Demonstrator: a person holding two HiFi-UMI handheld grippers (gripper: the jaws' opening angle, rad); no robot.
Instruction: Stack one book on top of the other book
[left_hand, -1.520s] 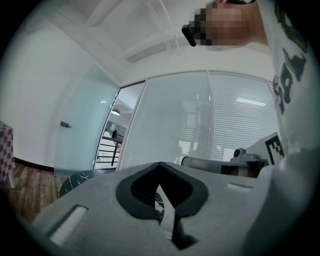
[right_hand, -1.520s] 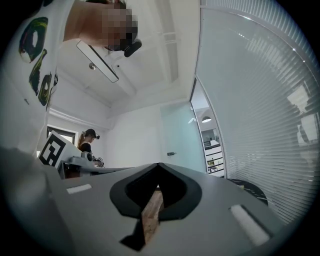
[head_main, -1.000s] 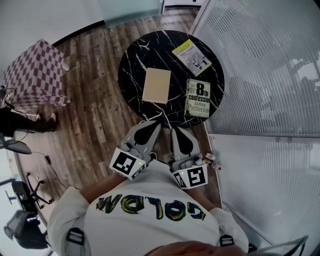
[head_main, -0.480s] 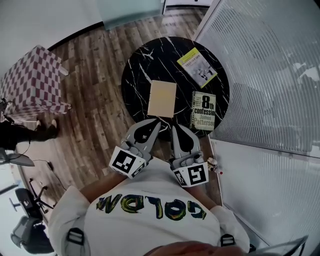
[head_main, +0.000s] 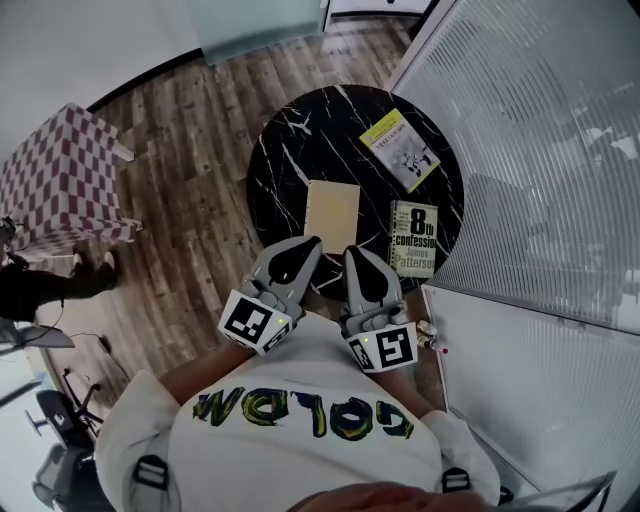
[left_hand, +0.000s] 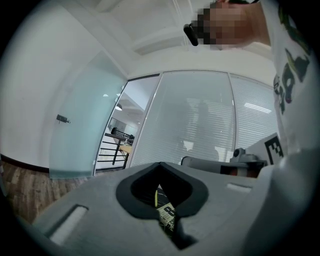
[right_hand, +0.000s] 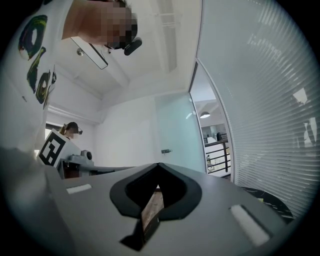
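In the head view, a round black marble table stands on a wooden floor and carries three books, all lying flat and apart from one another. A plain tan book lies near the table's edge closest to the person. A book titled "8th confession" lies at the near right edge, and a yellow-green book sits toward the far right edge. The left gripper and the right gripper are held side by side at the person's chest. Their tips reach just over the near edge, just short of the tan book and touching no book.

In the left gripper view, the left gripper has its jaws pressed together with nothing pinched. A sliver of the "8th confession" cover shows through the gap below them.

In the right gripper view, the right gripper is likewise pressed together and empty. A brown strip shows through its gap, too little to identify.
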